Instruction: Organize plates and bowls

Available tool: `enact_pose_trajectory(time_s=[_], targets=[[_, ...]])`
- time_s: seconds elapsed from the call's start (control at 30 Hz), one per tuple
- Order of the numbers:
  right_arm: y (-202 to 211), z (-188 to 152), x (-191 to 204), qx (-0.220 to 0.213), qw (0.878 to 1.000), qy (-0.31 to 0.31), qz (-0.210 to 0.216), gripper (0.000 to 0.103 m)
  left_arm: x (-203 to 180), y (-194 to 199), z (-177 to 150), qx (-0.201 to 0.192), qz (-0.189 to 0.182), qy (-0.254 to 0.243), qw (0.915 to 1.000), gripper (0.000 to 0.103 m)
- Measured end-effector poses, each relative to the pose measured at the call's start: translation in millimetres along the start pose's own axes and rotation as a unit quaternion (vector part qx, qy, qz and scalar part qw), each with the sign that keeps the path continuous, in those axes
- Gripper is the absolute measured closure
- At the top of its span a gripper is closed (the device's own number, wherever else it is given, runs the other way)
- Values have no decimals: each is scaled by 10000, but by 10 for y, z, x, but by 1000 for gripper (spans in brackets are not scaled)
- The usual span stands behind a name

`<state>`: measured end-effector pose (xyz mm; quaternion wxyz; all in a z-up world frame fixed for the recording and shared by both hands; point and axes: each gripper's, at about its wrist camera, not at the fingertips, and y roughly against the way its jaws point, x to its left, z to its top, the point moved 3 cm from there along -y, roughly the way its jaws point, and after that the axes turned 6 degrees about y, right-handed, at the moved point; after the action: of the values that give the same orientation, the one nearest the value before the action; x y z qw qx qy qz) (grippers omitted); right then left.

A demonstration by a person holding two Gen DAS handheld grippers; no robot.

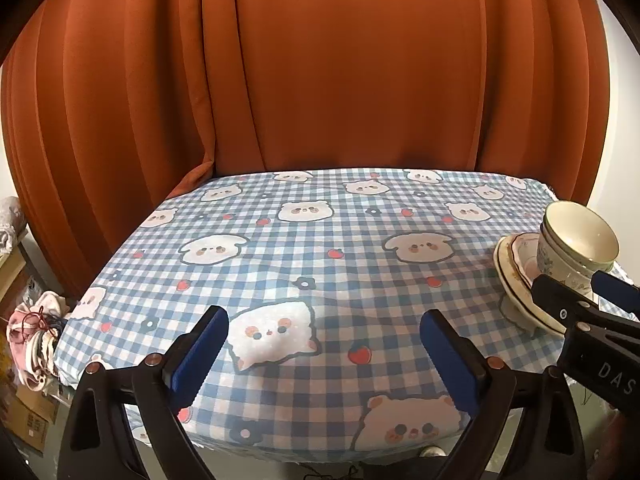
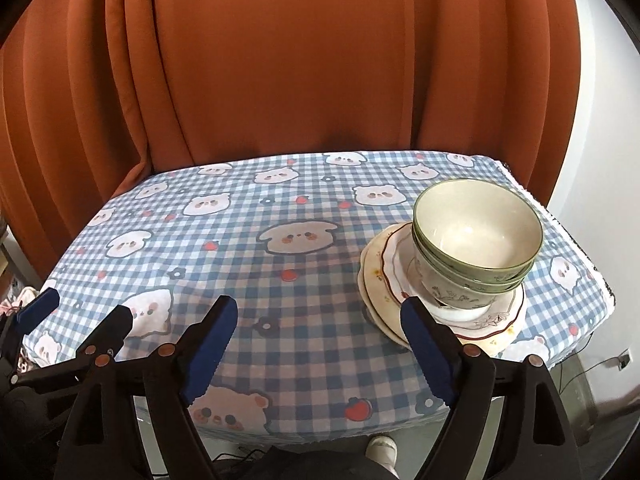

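Note:
A stack of cream plates with several nested green-rimmed bowls on top stands at the right of the table. It also shows at the right edge of the left wrist view. My right gripper is open and empty, just in front and left of the stack, its right finger over the plates' near rim. My left gripper is open and empty above the table's front middle. It also shows at the left of the right wrist view.
The table carries a blue checked cloth with bear prints. An orange curtain hangs behind. Clutter and boxes sit on the floor to the left. A white wall is at the right.

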<state>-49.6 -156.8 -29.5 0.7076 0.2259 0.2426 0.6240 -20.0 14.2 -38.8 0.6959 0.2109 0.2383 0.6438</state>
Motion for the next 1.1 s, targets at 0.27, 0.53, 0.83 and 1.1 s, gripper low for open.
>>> enact_pose_trajectory(time_s=[0.27, 0.53, 0.83, 1.1], targets=[[-45, 57, -84, -93, 9999, 23, -43, 17, -92, -81, 79, -47, 17, 30, 10000, 1], [-136, 108, -133, -57, 10000, -6, -25, 17, -142, -141, 127, -12, 103, 27, 9999, 0], [-218, 116, -143, 50, 10000, 23, 22, 17, -136, -142, 127, 12, 100, 36, 9999, 0], [-260, 100, -127, 143, 9999, 36, 83, 17, -128, -159, 117, 87, 91, 75, 9999, 0]])
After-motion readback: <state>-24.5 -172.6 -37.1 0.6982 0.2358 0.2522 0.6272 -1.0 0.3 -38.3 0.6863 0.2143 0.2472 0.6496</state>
